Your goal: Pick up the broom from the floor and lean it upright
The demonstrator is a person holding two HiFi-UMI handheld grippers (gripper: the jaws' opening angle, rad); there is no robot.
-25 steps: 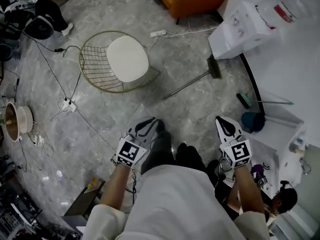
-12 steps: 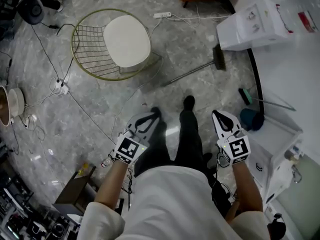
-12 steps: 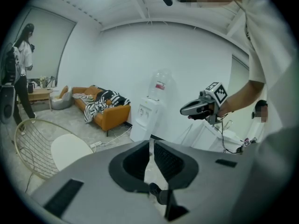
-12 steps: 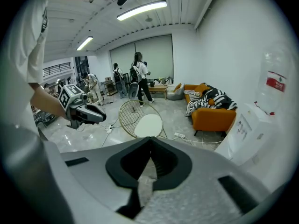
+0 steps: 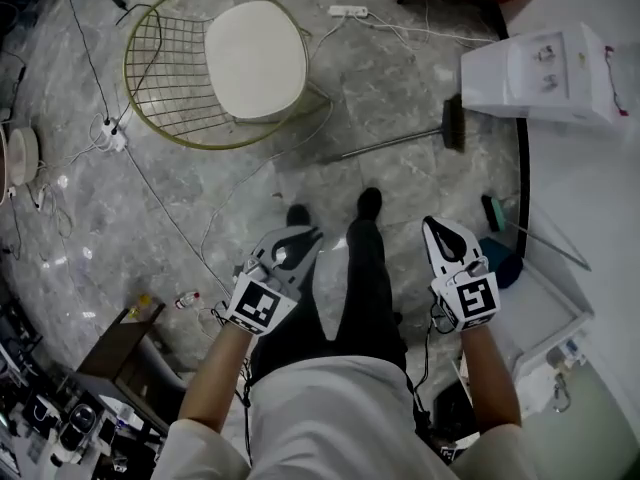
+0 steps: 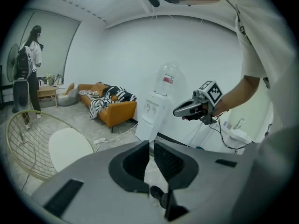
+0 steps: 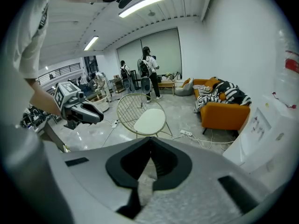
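Observation:
The broom [image 5: 395, 143] lies flat on the grey marble floor, thin handle pointing left, dark brush head [image 5: 454, 125] close to the white water dispenser [image 5: 545, 73]. Both grippers hang in front of the person, nearer than the broom and apart from it. My left gripper [image 5: 299, 235] is shut with nothing in it, its tips meeting over the left shoe. Further right, my right gripper [image 5: 437, 227] is shut and empty too. The broom does not show in the left gripper view, where my left gripper [image 6: 150, 143] points at the dispenser, nor in the right gripper view, where my right gripper [image 7: 150, 139] faces the chair.
A gold wire chair with a white seat [image 5: 255, 53] stands left of the broom handle. Cables and a power strip [image 5: 348, 11] trail over the floor. A green-handled tool [image 5: 492, 213] and a blue bucket [image 5: 505, 258] sit by the white counter [image 5: 590, 198]. People stand far back [image 7: 150, 71].
Both grippers have sunk lower and stayed shut. The person has stepped toward the broom; it now lies nearer, just beyond the shoes, and the chair has shifted up-left in the head view.

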